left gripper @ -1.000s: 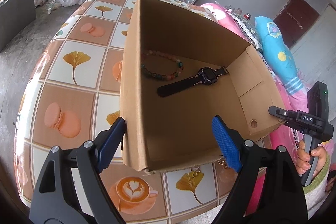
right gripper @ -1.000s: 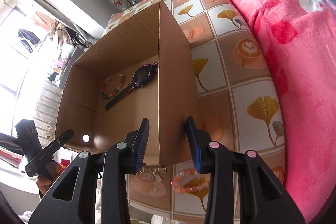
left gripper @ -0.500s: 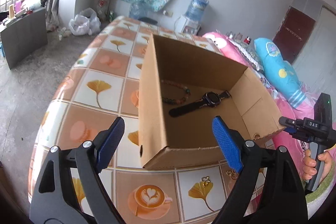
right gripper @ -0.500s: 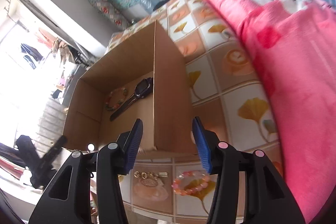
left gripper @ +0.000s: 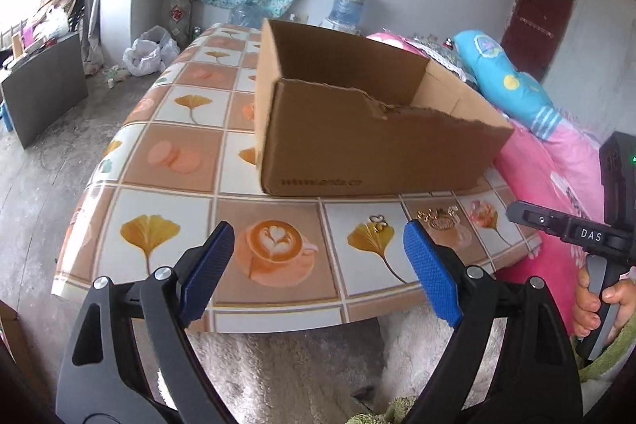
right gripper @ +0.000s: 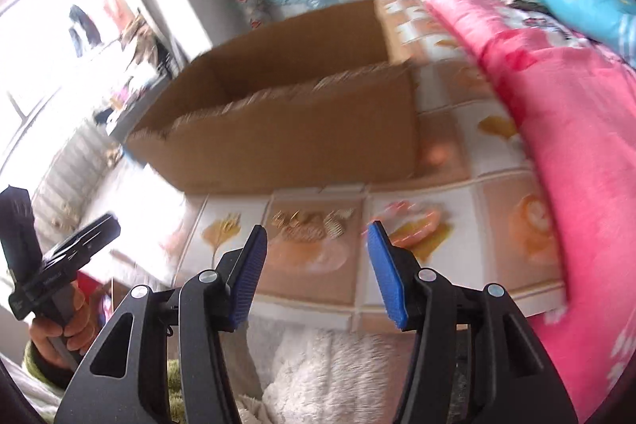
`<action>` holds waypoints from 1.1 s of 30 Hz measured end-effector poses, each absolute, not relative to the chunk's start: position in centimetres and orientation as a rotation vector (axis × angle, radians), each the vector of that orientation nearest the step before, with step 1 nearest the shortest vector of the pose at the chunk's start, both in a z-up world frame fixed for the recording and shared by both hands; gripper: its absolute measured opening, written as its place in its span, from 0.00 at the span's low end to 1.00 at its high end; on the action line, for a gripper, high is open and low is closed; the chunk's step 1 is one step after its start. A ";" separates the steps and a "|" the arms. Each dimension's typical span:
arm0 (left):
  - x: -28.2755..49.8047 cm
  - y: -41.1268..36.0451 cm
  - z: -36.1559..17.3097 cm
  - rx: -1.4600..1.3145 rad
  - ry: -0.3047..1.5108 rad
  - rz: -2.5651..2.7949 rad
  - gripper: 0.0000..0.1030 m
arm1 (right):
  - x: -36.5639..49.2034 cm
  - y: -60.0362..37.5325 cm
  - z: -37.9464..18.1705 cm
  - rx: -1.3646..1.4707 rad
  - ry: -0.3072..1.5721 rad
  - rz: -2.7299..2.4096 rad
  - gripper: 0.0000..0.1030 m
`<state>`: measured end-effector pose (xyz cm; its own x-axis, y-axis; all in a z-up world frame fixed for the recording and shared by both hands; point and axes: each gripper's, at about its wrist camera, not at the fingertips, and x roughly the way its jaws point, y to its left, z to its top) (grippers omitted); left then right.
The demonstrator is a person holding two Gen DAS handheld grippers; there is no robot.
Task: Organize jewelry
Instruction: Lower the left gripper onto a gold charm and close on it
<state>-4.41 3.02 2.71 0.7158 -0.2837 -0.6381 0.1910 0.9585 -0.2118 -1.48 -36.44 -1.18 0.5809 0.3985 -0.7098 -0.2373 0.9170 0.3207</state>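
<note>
The left hand-held gripper (left gripper: 318,273) gaped wide and empty; the right hand-held gripper (right gripper: 316,265) was opening, empty, above the bench (left gripper: 167,153) by the box (left gripper: 369,150)

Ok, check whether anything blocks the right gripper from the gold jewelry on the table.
Nothing visible does. The right gripper, its jaws opening and empty, faces the gold jewelry across bare table; the cardboard box sits behind it.
</note>
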 end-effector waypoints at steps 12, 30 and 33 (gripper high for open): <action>-0.8 -4.6 -0.7 0.213 0.782 -0.413 0.38 | -1.9 -31.4 -4.6 0.027 0.870 0.531 0.31; 2.6 -6.4 -2.1 0.266 0.886 -0.457 0.24 | -0.6 -33.0 -6.0 0.064 0.882 0.530 0.29; 2.6 -6.6 -2.0 0.265 0.890 -0.460 0.17 | -0.7 -33.9 -6.1 0.082 0.878 0.528 0.29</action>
